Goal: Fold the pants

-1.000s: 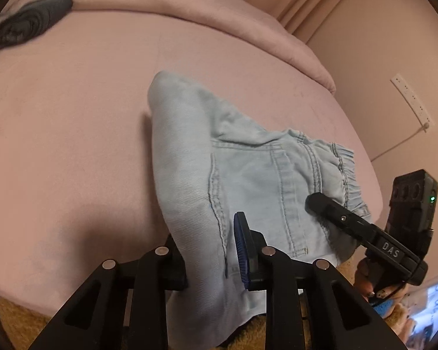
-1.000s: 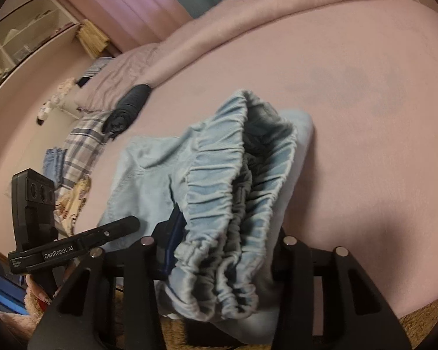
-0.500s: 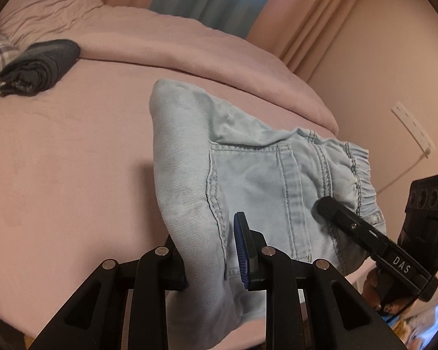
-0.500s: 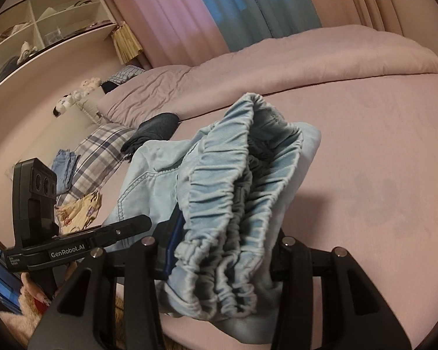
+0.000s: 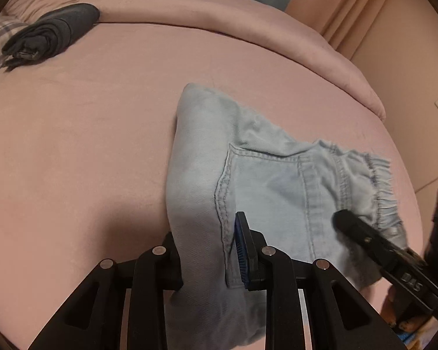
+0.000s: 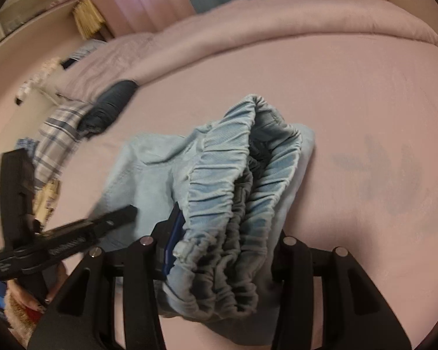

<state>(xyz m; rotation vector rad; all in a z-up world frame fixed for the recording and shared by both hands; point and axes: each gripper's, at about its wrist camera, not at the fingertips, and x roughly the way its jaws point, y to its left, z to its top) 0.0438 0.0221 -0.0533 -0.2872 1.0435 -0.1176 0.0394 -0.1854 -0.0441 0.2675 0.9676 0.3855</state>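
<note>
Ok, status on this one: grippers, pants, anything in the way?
Left hand-held gripper shut on pants. Right hand-held gripper opening, waistband bunched between its jaws. Bed ahead bare; dark bundle far off.

Pants (image 5: 265,180): pale matt denim cloth, waistband (image 6: 233,192) gathered and ribbed. Bed (image 5: 87,145): smooth matt pink cloth. Gripper (image 5: 210,258): matt black plastic, metal pins.

Right gripper (image 5: 373,242), seen from the left camera: white letters are reading "DAS" on its black finger.
Left gripper (image 6: 102,227), seen from the right camera: white lettering is showing, too blurred to read.
</note>
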